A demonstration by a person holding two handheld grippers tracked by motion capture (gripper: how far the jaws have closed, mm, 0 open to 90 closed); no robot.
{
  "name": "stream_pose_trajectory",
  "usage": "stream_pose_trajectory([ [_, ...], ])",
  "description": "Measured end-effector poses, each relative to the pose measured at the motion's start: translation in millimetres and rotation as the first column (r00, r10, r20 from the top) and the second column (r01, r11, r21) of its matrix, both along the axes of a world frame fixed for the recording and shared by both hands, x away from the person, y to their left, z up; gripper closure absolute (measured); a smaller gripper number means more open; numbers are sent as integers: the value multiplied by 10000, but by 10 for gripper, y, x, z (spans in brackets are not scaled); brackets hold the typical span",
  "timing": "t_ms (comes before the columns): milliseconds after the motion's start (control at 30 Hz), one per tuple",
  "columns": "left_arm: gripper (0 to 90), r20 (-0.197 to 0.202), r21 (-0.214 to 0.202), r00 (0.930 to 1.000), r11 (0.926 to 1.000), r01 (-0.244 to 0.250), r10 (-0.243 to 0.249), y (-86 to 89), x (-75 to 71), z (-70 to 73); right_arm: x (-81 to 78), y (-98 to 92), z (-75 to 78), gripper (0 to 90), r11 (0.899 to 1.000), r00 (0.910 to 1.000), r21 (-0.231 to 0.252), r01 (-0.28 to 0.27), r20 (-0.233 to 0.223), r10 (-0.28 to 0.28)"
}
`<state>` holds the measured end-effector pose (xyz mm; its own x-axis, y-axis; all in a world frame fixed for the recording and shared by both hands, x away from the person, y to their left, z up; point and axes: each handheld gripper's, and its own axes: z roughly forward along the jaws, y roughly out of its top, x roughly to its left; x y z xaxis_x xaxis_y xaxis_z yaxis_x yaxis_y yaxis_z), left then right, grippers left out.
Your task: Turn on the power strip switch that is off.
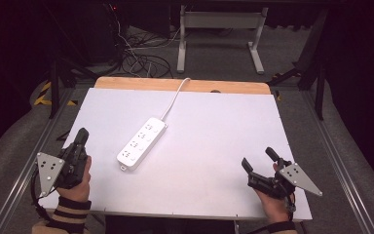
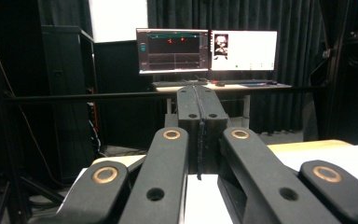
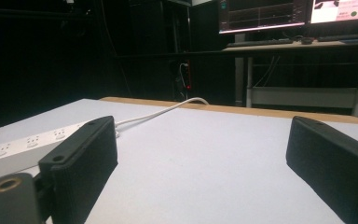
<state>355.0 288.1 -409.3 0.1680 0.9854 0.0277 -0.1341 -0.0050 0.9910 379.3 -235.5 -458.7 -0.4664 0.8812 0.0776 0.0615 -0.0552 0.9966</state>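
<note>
A: Your left gripper (image 1: 80, 139) is closed and empty; your right gripper (image 1: 258, 163) is wide open, empty.

B: The power strip (image 1: 141, 143) lies mid-tabletop (image 1: 214, 146). Pull its cord (image 1: 175, 97) and it may slide.

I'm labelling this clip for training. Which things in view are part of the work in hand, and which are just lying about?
Part of the work:
white power strip and its cord
left gripper, jaws shut, empty
right gripper, jaws open, empty

Just lying about:
monitors on the far desk
tangled cables on the floor
</note>
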Motion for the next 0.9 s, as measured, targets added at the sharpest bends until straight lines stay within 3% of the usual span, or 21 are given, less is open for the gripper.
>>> stream_pose_trajectory([
  [333, 900, -220, -54, 9996, 9998, -172, 170, 58, 64, -25, 9, 21, -15, 92, 9999, 10000, -108, -40, -39, 39],
  [533, 900, -245, 251, 9996, 9996, -119, 125, 50, 85, -65, 10, 17, -12, 91, 10000, 10000, -73, -26, -4, 26],
  [567, 865, -203, 335, 9998, 9994, -61, 68, 43, 93, -82, 11, 17, -10, 92, 10000, 10000, -68, -27, 0, 27],
  [633, 513, 11, 532, 9999, 9985, -161, 160, 22, 123, -136, 12, 16, -9, 92, 10000, 10000, -69, -21, 11, 22],
  [667, 276, -125, 344, 9981, 9976, -606, 610, -6, 178, -153, 14, 17, -9, 92, 10000, 10000, -71, -18, 13, 18],
  [700, 85, -314, 279, 9968, 9970, -720, 729, -9, 200, -144, 15, 17, -8, 92, 10000, 10000, -70, -22, 13, 22],
  [733, 0, -314, 279, 9968, 9970, -720, 729, -9, 200, -144, 16, 19, -7, 92, 10000, 10000, -64, -27, 12, 27],
  [767, 0, -301, 101, 9969, 9973, -723, 726, -11, 203, -139, 15, 20, -6, 91, 10000, 10000, -65, -32, 16, 32],
  [800, 0, -25, -30, 9963, 9963, -856, 856, -11, 194, -143, 15, 20, -6, 91, 10000, 10000, -65, -32, 16, 32],
  [833, 3, 274, -193, 9935, 9937, -1102, 1107, -20, 185, -149, 16, 19, -4, 92, 9999, 10000, -90, -61, 57, 61],
  [900, 3, 507, -324, 9873, 9883, -1488, 1503, -42, 185, -161, 14, 19, -1, 92, 10000, 10000, -62, -58, 57, 58],
])
